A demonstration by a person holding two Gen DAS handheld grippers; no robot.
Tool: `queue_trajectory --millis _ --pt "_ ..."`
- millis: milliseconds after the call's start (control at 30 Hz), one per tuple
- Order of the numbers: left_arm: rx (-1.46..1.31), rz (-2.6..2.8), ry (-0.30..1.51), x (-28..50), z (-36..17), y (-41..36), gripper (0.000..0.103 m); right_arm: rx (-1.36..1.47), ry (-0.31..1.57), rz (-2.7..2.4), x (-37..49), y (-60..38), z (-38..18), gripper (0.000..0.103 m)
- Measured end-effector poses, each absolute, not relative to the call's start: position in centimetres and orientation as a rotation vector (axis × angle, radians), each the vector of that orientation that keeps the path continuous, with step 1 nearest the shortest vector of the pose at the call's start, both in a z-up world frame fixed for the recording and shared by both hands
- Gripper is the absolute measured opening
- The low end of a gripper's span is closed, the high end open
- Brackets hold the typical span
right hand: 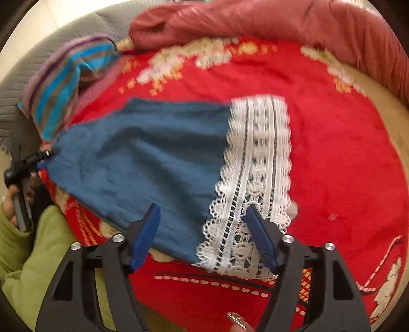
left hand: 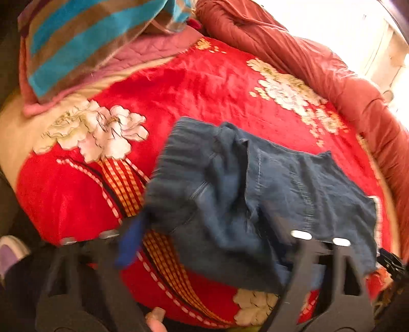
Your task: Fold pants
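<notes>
My blue pants [right hand: 143, 158], white lace hem, lie folded on the bed; right gripper [right hand: 204, 235] and left gripper [left hand: 204, 229] both gape, empty.

Handheld tools and operator clothing

Right tool [right hand: 203, 235]: black frame, silver screws, ribbed blue pads [right hand: 145, 237]. Left tool [left hand: 204, 237]: same build. Green sleeve [right hand: 30, 255]; glittered fingernail [right hand: 237, 319].

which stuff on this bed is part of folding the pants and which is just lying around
Part of the job:
- blue denim pants with white lace hem, flat on the blanket
- left gripper, open, over the pants
- right gripper, open, blue fingers astride the hem

Just lying about:
- red floral plush blanket (work surface)
- blue and brown striped cloth
- rust-red quilted duvet
</notes>
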State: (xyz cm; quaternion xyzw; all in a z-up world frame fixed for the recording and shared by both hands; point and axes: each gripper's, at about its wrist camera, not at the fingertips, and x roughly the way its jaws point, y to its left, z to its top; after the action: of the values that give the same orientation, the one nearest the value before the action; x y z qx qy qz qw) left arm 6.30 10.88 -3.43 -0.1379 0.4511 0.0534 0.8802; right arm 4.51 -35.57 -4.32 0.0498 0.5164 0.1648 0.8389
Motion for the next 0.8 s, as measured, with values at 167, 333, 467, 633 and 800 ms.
queue_trajectory --millis 167,333,467,633,800 --pt "-0.208 0.118 0.861 6.1 -1.5 11.2 0.048 0.109 1.072 0.363 3.9 -35.8 -4.4 0.069" --pt "-0.229 0.127 0.955 6.2 -4.1 12.1 0.055 0.096 1.075 0.356 3.9 -35.6 -4.7 0.069" --pt "-0.168 0.201 0.86 4.3 -1.0 12.3 0.061 0.147 1.047 0.357 4.0 -36.4 -3.7 0.068" --pt "-0.077 0.155 0.715 4.1 4.5 9.7 0.063 0.222 0.92 0.285 4.9 -39.4 -0.8 0.068" --pt "-0.067 -0.089 0.755 9.0 5.8 4.5 0.063 0.247 0.877 0.233 8.1 -41.3 0.3 0.068"
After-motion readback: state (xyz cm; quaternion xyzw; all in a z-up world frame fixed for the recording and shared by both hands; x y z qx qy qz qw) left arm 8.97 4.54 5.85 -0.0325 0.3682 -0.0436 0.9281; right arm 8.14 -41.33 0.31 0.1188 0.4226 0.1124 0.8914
